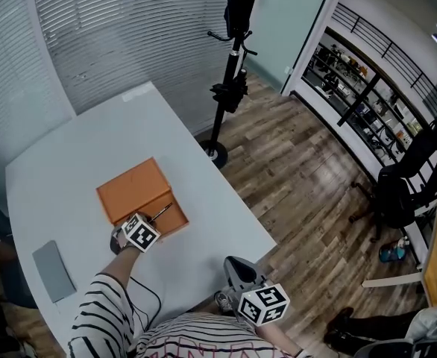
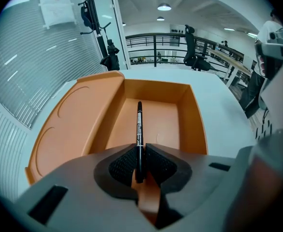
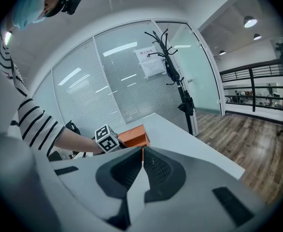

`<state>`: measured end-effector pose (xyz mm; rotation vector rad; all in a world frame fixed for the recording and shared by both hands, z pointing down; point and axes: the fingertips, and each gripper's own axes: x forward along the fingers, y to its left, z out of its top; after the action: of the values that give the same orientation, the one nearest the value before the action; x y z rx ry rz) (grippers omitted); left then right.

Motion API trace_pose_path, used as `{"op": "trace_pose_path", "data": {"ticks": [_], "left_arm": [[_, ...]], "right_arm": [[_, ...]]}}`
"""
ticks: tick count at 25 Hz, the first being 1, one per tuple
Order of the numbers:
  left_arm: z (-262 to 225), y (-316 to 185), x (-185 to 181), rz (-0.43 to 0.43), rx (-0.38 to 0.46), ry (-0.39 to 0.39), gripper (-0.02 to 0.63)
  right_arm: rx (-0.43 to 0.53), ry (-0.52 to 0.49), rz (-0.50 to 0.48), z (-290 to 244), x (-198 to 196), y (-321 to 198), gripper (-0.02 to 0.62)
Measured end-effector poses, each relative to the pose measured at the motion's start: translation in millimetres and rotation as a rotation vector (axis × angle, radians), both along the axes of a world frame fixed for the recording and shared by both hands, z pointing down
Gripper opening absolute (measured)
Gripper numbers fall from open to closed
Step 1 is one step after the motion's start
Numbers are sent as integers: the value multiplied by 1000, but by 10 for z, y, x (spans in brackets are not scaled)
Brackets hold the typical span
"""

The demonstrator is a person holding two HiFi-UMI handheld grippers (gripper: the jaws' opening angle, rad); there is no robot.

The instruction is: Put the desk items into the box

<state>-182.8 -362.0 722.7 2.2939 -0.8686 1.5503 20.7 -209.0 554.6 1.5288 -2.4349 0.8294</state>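
An orange box point(image 1: 140, 196) lies open in the middle of the white table point(image 1: 77, 155), its lid point(image 2: 69, 129) folded out to the left of the tray point(image 2: 158, 122). My left gripper point(image 1: 150, 222) is at the box's near edge, shut on a black pen point(image 2: 139, 124). The pen point(image 1: 162, 212) points forward over the tray, above its floor. My right gripper point(image 1: 233, 263) hangs at the table's near right edge, away from the box, with its jaws shut on nothing point(image 3: 142, 149). The right gripper view shows the box point(image 3: 132, 135) and the left gripper's marker cube point(image 3: 106, 138) farther off.
A flat grey slab point(image 1: 53, 269) lies at the table's near left. A black stand on a round base point(image 1: 230, 73) is on the wooden floor beyond the table's far right side. An office chair point(image 1: 409, 177) sits farther right. Blinds cover the glass wall behind.
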Motion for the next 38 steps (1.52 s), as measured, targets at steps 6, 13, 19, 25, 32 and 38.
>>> {"op": "trace_pose_path", "data": {"ticks": [6,13,19,25,32,38], "left_arm": [[7,-2,-18,2,-8,-12,74],[-1,-16,-51,1,15,-34,103],[-79,2,-78,-13,33,-23,126],[-250,8,-47,-30,83,8,126],[-606,58,-42,-79,174,81,126],[-960,162,-26,-124,254,156,86]], "right_arm": [[4,4,9,-14,49,-11,28],[7,-1,5,-22,62,-14,28],[12,-1,1,-50,86,-5,28],[23,-6,-24,-79,74,-15,28],[43,-15,-72,-129,6,0,28],[54,-22,-127,-151,-44,17,28]]}}
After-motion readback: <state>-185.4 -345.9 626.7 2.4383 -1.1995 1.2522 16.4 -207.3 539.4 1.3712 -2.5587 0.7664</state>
